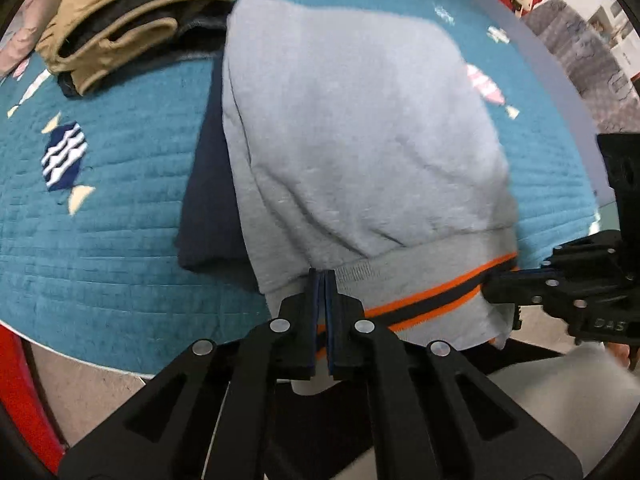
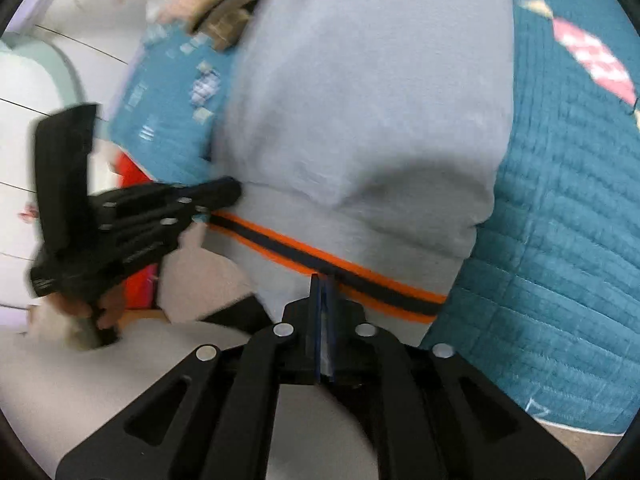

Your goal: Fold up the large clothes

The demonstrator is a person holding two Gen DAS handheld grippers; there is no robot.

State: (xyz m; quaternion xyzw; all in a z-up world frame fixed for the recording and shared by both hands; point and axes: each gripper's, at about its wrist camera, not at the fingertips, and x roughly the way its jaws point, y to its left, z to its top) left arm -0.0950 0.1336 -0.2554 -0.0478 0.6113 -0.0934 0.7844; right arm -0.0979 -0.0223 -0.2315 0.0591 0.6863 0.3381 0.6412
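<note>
The grey sweatshirt (image 1: 360, 128) lies spread over the teal quilted cover (image 1: 100, 240) of the worktop, filling the middle of the left wrist view, with its ribbed hem hanging past the near edge at the bottom of the frame. An orange and navy stripe (image 1: 432, 304) runs along that hem.

The left tongs (image 1: 324, 280), at the bottom centre of that view, are pressed together on the hem near its left corner, cloth pinched between the dark pads. The right tongs (image 2: 322, 282), at the bottom centre of the right wrist view, are likewise closed tight on the hem, right at the stripe (image 2: 320, 258). Each pair shows in the other's camera: the right one at the right edge of the left view, the left one at the left of the right view, with a hand (image 2: 90, 312) under it.

A dark navy layer (image 1: 212, 200) shows along the sweatshirt's left side in the left view; it may be a sleeve or another garment, the blur leaves that unclear. At the upper left sits a pile of folded tan and dark clothes (image 1: 132, 20), just beside the sweatshirt's far corner.
</note>
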